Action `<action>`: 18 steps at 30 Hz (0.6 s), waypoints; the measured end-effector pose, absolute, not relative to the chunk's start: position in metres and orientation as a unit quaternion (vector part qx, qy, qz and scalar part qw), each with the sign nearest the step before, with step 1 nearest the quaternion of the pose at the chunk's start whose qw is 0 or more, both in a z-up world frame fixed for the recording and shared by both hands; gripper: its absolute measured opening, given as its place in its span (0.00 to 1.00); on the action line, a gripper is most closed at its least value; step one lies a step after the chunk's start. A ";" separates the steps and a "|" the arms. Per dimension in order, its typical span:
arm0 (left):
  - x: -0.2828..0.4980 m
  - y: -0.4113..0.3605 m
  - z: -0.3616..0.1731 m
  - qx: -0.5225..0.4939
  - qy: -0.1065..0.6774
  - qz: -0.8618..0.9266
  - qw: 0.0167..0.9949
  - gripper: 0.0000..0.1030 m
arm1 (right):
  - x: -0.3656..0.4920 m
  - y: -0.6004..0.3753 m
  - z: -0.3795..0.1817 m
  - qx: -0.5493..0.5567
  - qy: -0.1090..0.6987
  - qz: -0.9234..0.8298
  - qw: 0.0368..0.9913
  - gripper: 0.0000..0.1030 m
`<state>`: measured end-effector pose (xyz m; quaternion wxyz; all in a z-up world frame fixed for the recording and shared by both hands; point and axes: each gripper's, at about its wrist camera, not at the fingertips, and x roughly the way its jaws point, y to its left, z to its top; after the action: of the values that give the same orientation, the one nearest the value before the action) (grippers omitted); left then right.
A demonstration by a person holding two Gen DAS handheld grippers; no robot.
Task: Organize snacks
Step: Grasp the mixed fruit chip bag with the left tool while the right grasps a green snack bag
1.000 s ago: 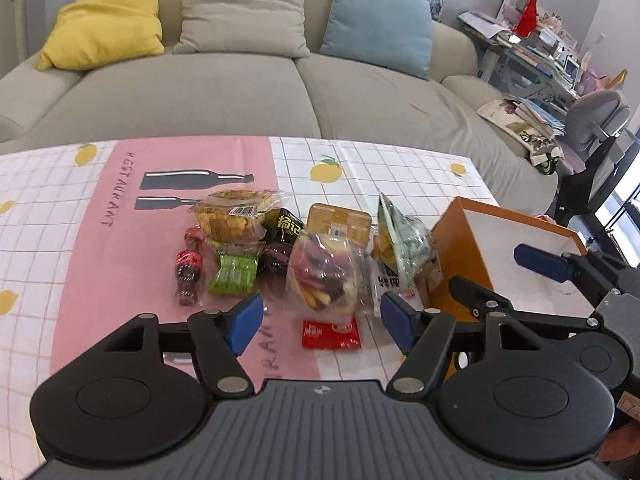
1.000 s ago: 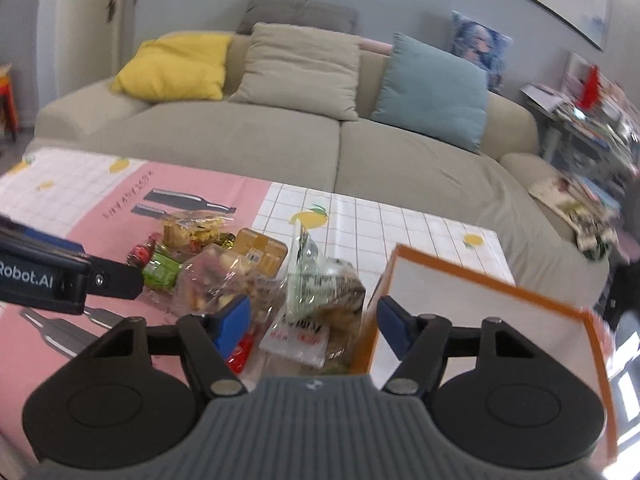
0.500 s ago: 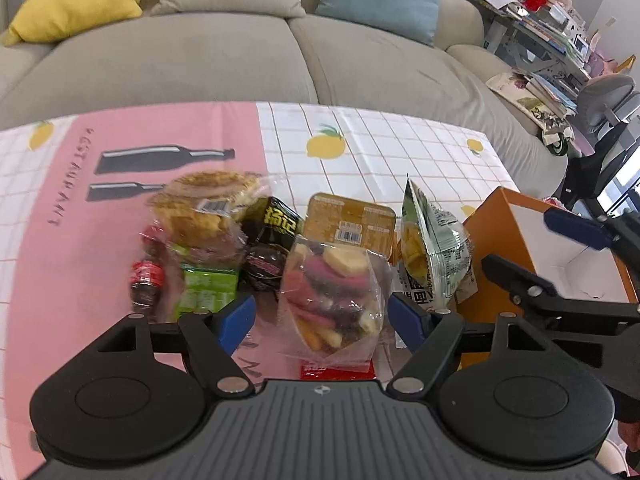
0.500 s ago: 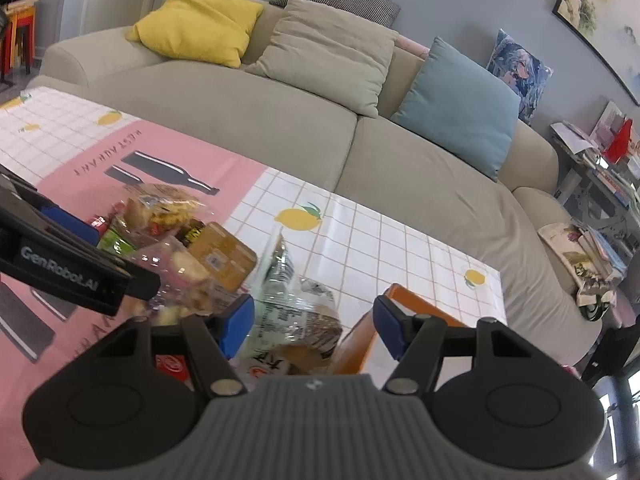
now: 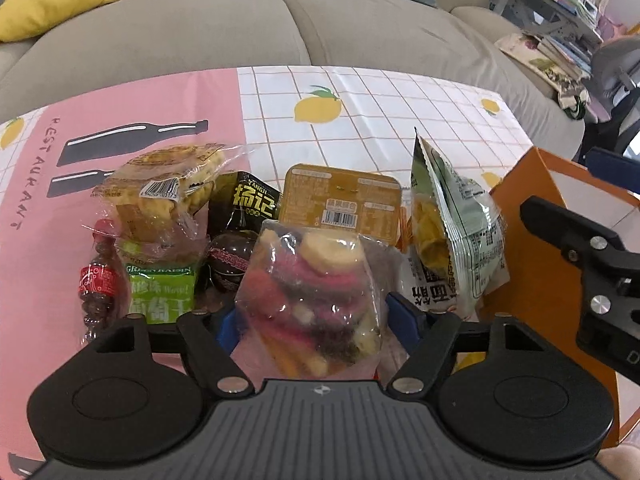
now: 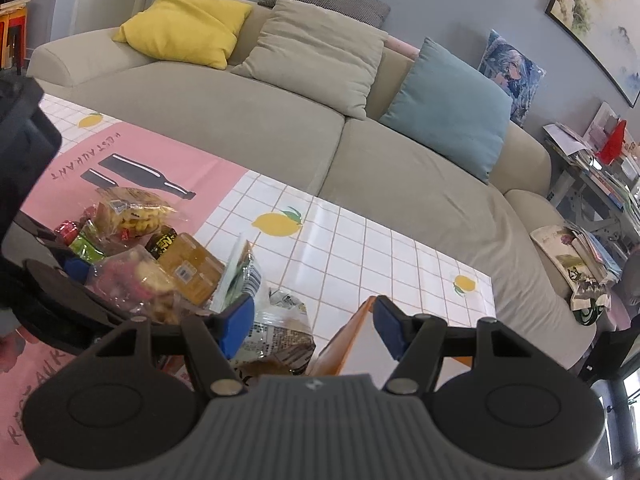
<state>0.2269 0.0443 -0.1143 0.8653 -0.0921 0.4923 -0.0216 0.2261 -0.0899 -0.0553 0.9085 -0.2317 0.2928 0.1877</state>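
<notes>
**Left jaws straddling the clear bag of mixed dried fruit**

My left gripper [image 5: 312, 320] has its jaws spread wide, one blue pad on each side of the clear plastic bag of pink, yellow and dark dried-fruit pieces [image 5: 316, 292]. I can't tell whether the pads touch the film yet; nothing is clamped. The bag sits at the near edge of the counter [image 5: 360, 120], at the front of the snack pile, with the flat tan sealed tray [image 5: 340, 200] just behind it and the green-and-white foil pouch [image 5: 452, 232] beside it, toward the orange cardboard box [image 5: 532, 248].

I judge the bag light, soft and slick, with loose, brittle contents. I'd pinch across the full middle, gently, rather than the empty top film, which would likely slip.

My right gripper [image 6: 312, 328] hangs wide open and empty, over the box's near wall.
</notes>
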 end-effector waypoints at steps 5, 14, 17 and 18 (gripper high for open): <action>0.219 0.050 -0.110 -0.095 0.486 -0.018 0.869 0.70 | 0.229 -0.086 -0.057 -0.231 0.290 0.191 0.909 0.62; 0.184 0.081 -0.095 -0.130 0.478 0.012 0.869 0.70 | 0.232 -0.064 -0.061 -0.243 0.289 0.232 0.896 0.62; 0.176 0.092 -0.091 -0.135 0.482 0.025 0.866 0.70 | 0.239 -0.051 -0.071 -0.257 0.314 0.238 0.882 0.68; 0.174 0.096 -0.090 -0.136 0.481 0.030 0.865 0.70 | 0.242 -0.045 -0.075 -0.264 0.324 0.233 0.878 0.68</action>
<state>0.1735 0.0956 -0.0901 0.8654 -0.1359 0.4814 0.0298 0.2425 -0.0455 -0.0755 0.8779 -0.2637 0.3245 0.2335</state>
